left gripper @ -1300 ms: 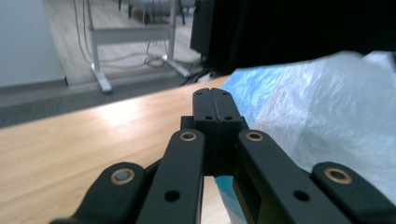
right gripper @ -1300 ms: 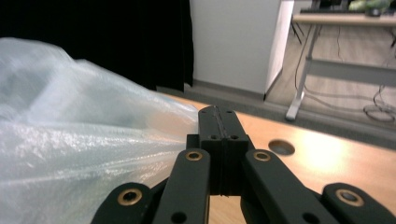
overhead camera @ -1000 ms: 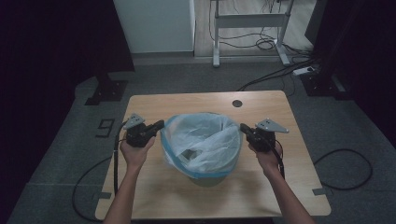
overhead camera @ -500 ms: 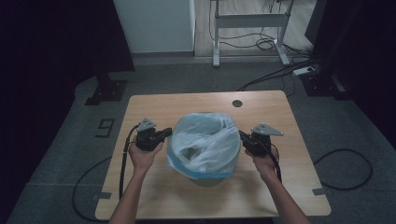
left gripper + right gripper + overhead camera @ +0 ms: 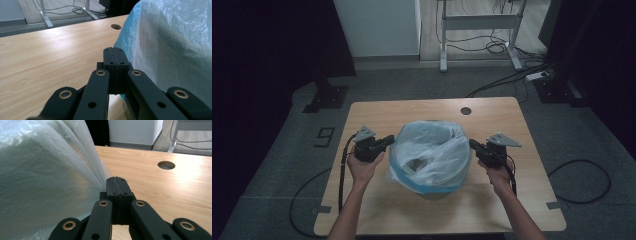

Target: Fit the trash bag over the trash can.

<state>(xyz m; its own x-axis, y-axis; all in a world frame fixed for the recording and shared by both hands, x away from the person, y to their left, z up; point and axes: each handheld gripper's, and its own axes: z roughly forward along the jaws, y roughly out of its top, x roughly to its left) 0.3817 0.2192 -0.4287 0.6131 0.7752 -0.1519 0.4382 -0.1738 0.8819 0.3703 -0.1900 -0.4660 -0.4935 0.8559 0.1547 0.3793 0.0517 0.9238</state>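
Observation:
A bin (image 5: 435, 193) lined with a pale blue plastic bag (image 5: 432, 150) stands in the middle of the wooden table (image 5: 412, 112). My left gripper (image 5: 389, 140) is at the bag's left side. In the left gripper view its jaws (image 5: 115, 53) are pressed together, and the bag's taut edge (image 5: 175, 50) runs down to their tips. My right gripper (image 5: 472, 144) is at the bag's right side. In the right gripper view the jaws (image 5: 115, 182) are shut, and folds of the film (image 5: 37, 182) converge at their tips.
A round cable hole (image 5: 466, 110) sits near the table's far edge. Cables trail from both grippers off the near edge. Beyond the table stand a white cabinet (image 5: 377, 25), a metal frame (image 5: 479, 22) and loose floor cables (image 5: 512, 75).
The bag's mouth has drawn narrower and its film stands higher. My left gripper has shifted slightly toward the bag, and the right one has barely moved.

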